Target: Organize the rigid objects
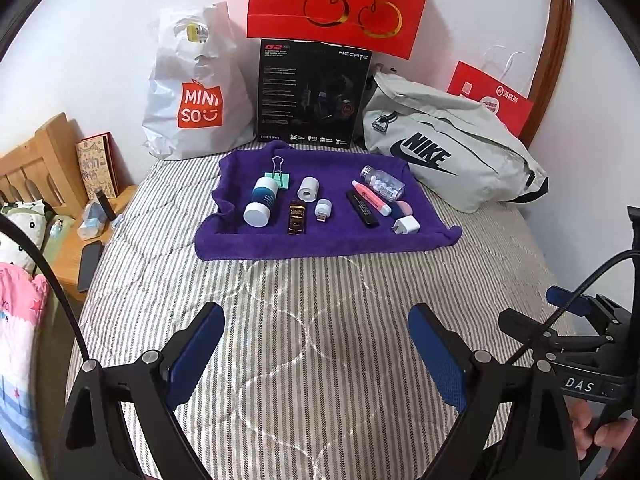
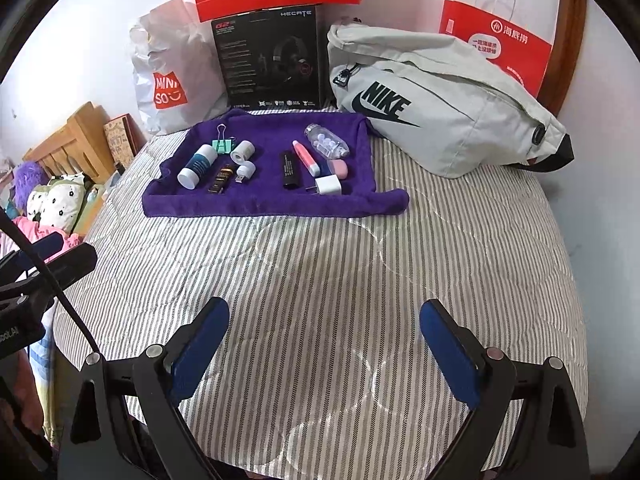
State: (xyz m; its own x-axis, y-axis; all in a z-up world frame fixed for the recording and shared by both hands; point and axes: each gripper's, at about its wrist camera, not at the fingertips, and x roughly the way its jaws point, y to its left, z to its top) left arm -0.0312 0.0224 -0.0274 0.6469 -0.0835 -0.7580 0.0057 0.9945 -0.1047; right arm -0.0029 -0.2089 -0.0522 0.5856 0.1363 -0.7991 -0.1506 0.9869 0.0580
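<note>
Left tool (image 1: 316,316), right tool (image 2: 324,312) both agape, empty; clear bottle (image 2: 327,141) holds white pills.

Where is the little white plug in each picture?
Left wrist view: the white plug lies at the near right of the purple towel, right of centre.
Right wrist view: the white plug lies at the near right of the towel, near the middle.
Shared landmark: the black pen lies just left of it in both.
</note>
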